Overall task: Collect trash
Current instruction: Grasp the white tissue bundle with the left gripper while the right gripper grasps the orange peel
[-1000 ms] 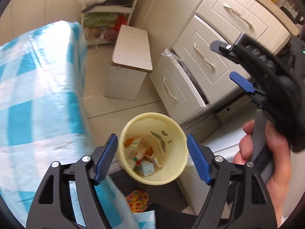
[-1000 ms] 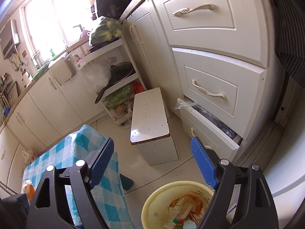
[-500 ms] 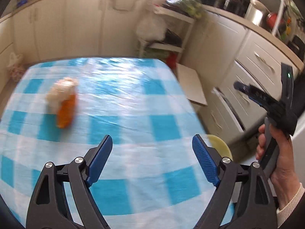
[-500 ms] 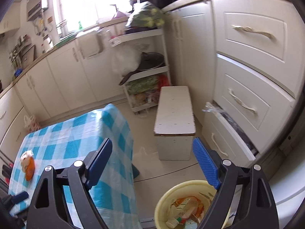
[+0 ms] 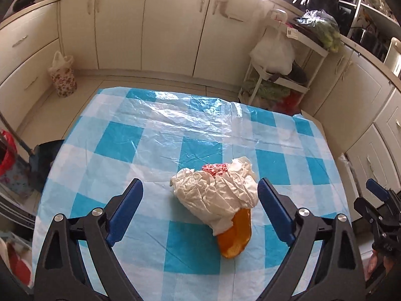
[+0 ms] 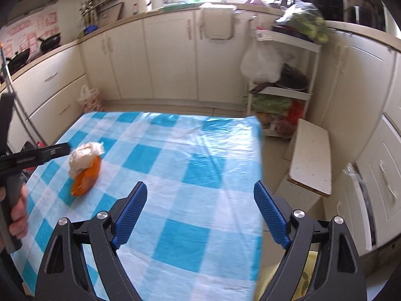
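Observation:
A crumpled white tissue lies on an orange wrapper on the blue-and-white checked table, with a bit of red patterned paper at its far side. My left gripper hovers over this pile, jaws opening wide, pads apart from it. In the right wrist view the same tissue and wrapper sit at the table's left. My right gripper stands open above the table's near right part, nothing between its fingers. The yellow trash bin peeks out low right, mostly hidden.
A white stool stands on the floor right of the table. A shelf rack with bags and vegetables is behind it. Cabinets line the far wall, a floral bag on the floor. A drawer at right hangs ajar.
Both views swung left from the yellow bin and floor to the table. The left gripper came over the tissue and orange wrapper, and its jaws widened. The right gripper now hangs over the tablecloth.

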`<state>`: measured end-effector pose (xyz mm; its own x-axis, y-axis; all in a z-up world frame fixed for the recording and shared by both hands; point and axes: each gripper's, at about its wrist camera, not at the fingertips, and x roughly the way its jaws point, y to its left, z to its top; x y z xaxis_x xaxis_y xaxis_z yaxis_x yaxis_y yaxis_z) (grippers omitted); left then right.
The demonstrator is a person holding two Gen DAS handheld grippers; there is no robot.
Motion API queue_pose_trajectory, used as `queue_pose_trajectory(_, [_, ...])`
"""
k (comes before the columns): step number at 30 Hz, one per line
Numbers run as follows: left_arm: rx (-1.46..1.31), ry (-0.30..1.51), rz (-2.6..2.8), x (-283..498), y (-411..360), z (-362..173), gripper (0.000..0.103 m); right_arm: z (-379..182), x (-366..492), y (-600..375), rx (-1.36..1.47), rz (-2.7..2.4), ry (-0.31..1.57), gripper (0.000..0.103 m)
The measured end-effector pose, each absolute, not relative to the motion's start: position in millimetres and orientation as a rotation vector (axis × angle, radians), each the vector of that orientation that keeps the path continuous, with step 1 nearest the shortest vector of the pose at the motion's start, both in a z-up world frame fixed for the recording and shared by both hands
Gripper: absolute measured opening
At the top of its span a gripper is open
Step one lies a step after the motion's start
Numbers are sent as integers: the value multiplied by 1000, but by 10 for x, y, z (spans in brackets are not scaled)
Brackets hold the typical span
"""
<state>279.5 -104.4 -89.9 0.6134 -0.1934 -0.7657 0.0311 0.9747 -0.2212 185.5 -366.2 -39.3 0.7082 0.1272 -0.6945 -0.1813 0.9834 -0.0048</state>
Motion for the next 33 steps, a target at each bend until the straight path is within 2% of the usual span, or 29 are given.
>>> queue_pose_trajectory(2, [-209, 925, -148, 2868, -1081, -1001, 89, -435, 1896, -3581, -88, 190, 782, 84])
queue_pose_trajectory(5, [-309, 952, -166, 2945, -982, -1138, 64, -488, 1918, -3415, -94, 221, 803, 84])
queue_pose_trajectory(8, [-401, 942, -174, 2929, -814, -1187, 55, -512, 1944, -3244, -80, 272, 814, 83])
queue_pose_trajectory(20, [-537, 876, -183, 2544, -201, -1001, 51, -882, 2244, -2162, -58, 421, 834, 82])
queue_pose_trajectory(22, [-532, 885, -162, 2518, -117, -1027, 52, -967, 2307, -2059, -79, 414, 869, 73])
queue_pose_trajectory(23, [-540, 891, -154, 2513, -77, -1049, 52, -993, 2335, -2033, -86, 414, 888, 60])
queue_pose_trajectory(25, [-554, 905, -145, 2516, -35, -1098, 52, -991, 2340, -2074, -93, 398, 895, 47])
queue_pose_trajectory(26, [-552, 912, -145, 2512, -42, -1117, 52, -1002, 2342, -2098, -99, 392, 907, 36])
queue_pose_trajectory(27, [-544, 917, -147, 2505, -65, -1126, 52, -1017, 2343, -2152, -90, 391, 923, 28])
queue_pose_trajectory(30, [-506, 926, -162, 2417, -183, -1137, 52, -993, 2287, -2359, -29, 386, 951, 22])
queue_pose_trajectory(33, [-439, 940, -196, 2262, -387, -1144, 52, -955, 2180, -2521, 11, 372, 977, 20])
